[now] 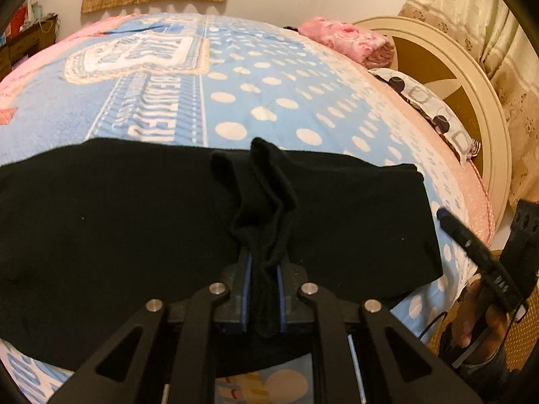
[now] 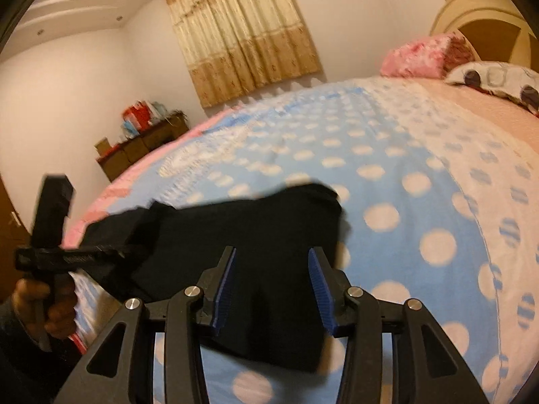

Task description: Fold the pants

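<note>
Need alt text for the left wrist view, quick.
The left gripper is shut on a bunched ridge of the black pants, which lie spread across a blue polka-dot blanket on a bed. The right gripper hovers at the right edge.

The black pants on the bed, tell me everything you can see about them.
The black pants, soft matte fabric that looks like fleece, lie spread flat across the near edge of the blue polka-dot blanket. The left claw is shut on a pinched-up ridge of the cloth. The right claw hangs open above one end, not gripping.
</note>
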### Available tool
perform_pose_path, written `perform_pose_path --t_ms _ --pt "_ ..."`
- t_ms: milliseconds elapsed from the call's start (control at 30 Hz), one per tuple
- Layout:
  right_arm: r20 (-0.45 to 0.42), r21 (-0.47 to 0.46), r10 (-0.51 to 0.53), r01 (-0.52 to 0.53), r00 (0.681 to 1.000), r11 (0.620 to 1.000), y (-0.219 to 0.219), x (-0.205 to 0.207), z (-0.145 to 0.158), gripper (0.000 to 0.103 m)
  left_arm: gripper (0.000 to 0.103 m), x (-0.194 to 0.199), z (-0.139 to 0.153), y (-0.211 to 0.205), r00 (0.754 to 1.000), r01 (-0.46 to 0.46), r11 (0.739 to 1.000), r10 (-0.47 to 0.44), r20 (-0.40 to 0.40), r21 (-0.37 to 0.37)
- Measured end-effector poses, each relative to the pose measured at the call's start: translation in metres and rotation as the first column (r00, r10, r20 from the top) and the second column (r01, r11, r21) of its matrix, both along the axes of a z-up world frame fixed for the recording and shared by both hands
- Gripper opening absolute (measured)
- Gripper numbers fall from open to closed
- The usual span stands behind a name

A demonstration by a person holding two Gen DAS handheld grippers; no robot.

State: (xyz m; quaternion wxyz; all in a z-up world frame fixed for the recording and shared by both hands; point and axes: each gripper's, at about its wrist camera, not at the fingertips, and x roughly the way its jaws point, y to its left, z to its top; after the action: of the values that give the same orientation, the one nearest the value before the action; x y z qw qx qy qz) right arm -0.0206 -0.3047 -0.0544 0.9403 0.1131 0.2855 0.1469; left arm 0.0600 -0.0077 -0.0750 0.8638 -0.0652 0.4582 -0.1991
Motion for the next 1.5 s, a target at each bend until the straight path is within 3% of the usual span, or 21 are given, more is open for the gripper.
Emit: perform_pose_path --t_ms 133,200,300,467,633,767,1033,1267,1500 --pt "-0.018 0.025 0.094 -0.093 0.995 0.995 0.011 0.026 0.003 0.049 0.014 -0.004 0.000 0.001 1.000 -0.002 1.000 0.002 0.017 0.006" --pt "-0.053 -0.024 0.060 -0.061 0.997 0.998 0.015 0.043 -0.004 0.049 0.014 -0.007 0.001 0.005 1.000 -0.008 1.000 0.008 0.026 0.012" --pt "-0.106 0.014 0.047 -0.046 0.993 0.999 0.012 0.063 -0.014 0.049 0.014 -0.010 0.002 0.010 0.999 -0.016 1.000 0.016 0.032 0.010" --pt "-0.079 0.001 0.089 -0.090 0.993 0.996 0.015 0.061 -0.009 0.053 0.016 -0.014 0.002 0.015 0.999 -0.018 1.000 0.018 0.034 0.009" --pt "-0.008 0.033 0.023 -0.023 1.000 0.999 -0.004 0.051 0.006 0.057 0.022 -0.021 0.010 0.014 0.996 -0.036 0.998 0.031 0.078 0.060" --pt "-0.101 -0.037 0.030 -0.034 0.994 0.999 0.001 0.073 -0.009 0.060 0.022 -0.028 0.023 0.010 0.988 -0.057 0.991 0.038 0.151 0.123" --pt "-0.041 -0.103 -0.008 0.004 0.999 0.995 0.001 0.043 0.001 0.060 0.029 -0.020 0.039 -0.026 0.968 -0.069 0.964 0.002 0.253 0.258" --pt "-0.070 -0.211 -0.072 0.056 0.995 0.976 -0.004 0.002 -0.008 0.060 0.031 0.006 0.014 -0.051 0.985 -0.048 0.937 -0.014 0.174 0.347" --pt "-0.104 -0.253 -0.075 0.046 0.992 0.966 0.002 -0.005 -0.024 0.060 0.037 0.007 0.006 -0.048 0.985 -0.046 0.935 -0.015 0.171 0.352"
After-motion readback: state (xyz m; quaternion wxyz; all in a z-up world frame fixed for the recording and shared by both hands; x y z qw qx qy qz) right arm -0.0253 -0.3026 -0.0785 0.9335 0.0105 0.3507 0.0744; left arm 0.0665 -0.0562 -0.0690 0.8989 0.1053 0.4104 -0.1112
